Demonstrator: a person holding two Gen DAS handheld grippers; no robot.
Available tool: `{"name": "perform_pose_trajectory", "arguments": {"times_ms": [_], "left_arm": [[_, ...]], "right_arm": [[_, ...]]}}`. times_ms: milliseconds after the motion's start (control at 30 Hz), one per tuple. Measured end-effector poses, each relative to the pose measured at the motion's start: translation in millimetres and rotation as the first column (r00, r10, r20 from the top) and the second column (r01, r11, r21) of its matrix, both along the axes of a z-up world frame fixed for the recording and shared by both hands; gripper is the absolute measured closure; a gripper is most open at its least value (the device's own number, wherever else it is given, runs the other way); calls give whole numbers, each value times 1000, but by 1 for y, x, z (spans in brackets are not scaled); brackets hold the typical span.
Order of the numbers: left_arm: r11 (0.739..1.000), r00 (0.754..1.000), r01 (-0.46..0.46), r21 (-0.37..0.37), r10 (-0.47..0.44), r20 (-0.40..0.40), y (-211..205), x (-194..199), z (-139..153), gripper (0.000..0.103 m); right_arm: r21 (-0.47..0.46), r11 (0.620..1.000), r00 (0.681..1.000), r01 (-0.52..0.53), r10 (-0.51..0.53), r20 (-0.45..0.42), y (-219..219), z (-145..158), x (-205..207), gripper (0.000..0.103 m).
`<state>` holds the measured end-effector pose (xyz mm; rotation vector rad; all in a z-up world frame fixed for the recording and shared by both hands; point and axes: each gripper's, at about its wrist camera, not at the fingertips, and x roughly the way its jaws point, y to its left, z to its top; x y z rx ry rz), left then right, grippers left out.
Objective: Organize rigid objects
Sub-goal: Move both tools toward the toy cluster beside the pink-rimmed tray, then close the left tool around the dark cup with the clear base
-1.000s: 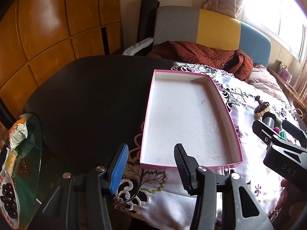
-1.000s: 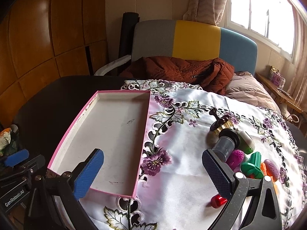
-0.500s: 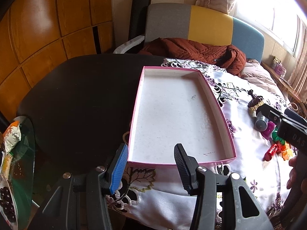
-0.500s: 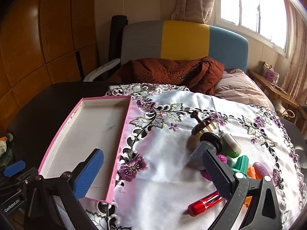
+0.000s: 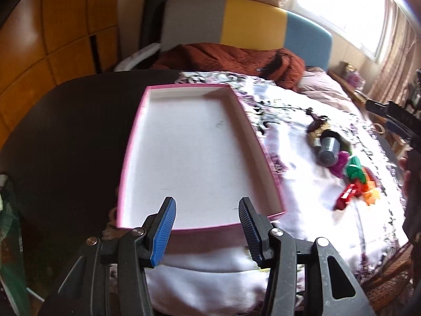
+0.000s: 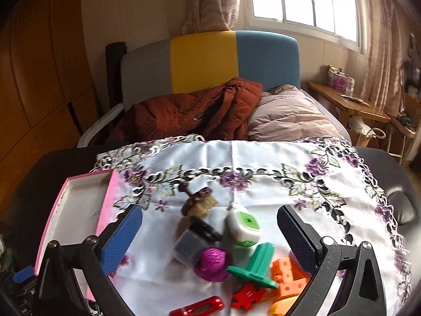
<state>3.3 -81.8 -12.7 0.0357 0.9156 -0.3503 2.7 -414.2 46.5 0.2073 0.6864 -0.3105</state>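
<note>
My left gripper [image 5: 206, 220] sat at the bottom centre of its view, jaws spread wide with nothing between them, hovering just in front of the near rim of the shallow pink-walled cardboard tray with a white floor [image 5: 265, 158]. The tray lay in the middle of that frame, partly on the dark round table [image 5: 65, 137] and partly on the white embroidered tablecloth with purple flowers [image 5: 302, 189].

My right gripper [image 6: 210, 234] was also wide open and held nothing. It hung over the cluster of small objects in the lower centre of its view. Between and below its fingers I saw a white-and-green plastic dispenser [image 6: 243, 227], a grey jar lying on its side with a black lid [image 6: 193, 241], a magenta knobbly plastic piece [image 6: 213, 263], a green ribbed plastic peg [image 6: 254, 266], orange building blocks [image 6: 288, 276], a flat red jagged piece [image 6: 246, 296] and a glossy red cylinder [image 6: 197, 309]. A brown-topped brass-coloured bottle stopper [image 6: 197, 202] lay just above them. The tray's pink wall showed at the left edge [image 6: 106, 205], well apart from the pile.

A rust-brown quilted jacket [image 6: 189, 113] lay in the upper middle.
</note>
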Motion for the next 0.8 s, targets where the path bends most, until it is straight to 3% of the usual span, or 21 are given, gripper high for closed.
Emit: {"name": "perform_pose_trajectory", "arguments": {"times_ms": [167,333,533,800], "left_arm": [[995,996,93,-32,-93,-14,-32,6,6,53],[981,981,195,-13,-196,-15,-72,11,7,53],[954,952,298,-26,-299,-60,-127,28,1,53],[909,902,415,-34,-417,-113,-199,63,-11,53]], "right_arm": [[75,989,992,124,-122,-22,-65,-21,-5,0],[188,957,975,219,-211,-63,-102,-51,-19,0],[298,927,972,226,-236,-5,-115,-45,-29,0],[316,926,977,207,-214,-10,-114,-42,-27,0]]}}
